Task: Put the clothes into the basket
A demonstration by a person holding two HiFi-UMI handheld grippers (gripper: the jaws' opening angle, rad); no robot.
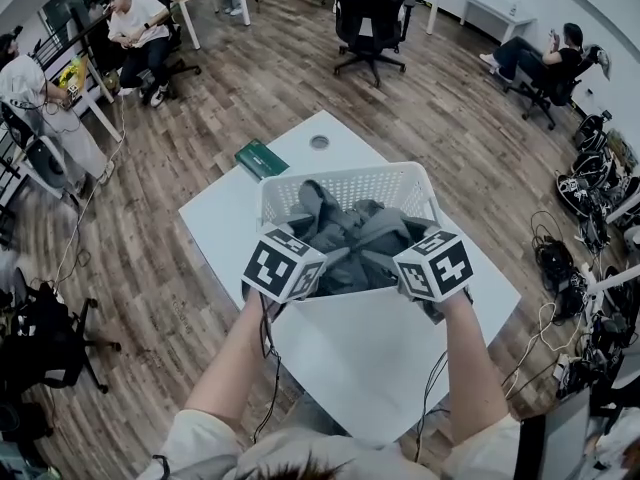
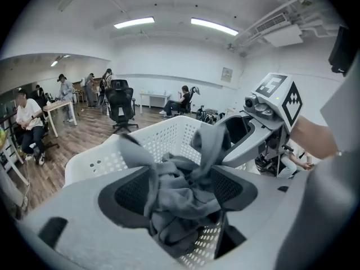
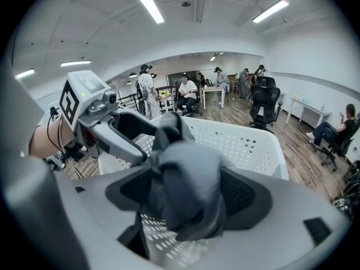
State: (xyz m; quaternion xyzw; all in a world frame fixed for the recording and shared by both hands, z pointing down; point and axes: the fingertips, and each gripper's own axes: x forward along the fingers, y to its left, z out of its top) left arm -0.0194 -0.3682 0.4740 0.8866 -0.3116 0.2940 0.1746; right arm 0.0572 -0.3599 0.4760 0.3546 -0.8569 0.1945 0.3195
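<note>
Head view showed our left gripper (image 1: 300,256) and right gripper (image 1: 415,260), jaws spread loosely around the clothes (image 1: 350,236) in the basket (image 1: 340,180): release step, we judged, with upward withdrawal next.

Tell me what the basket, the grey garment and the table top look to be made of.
The basket looks like white moulded plastic: rigid walls with rows of holes, smooth matt finish. The grey garment is soft cloth, knit or woven unclear: it folds and bunches. The table top is white and smooth, probably laminate.
</note>
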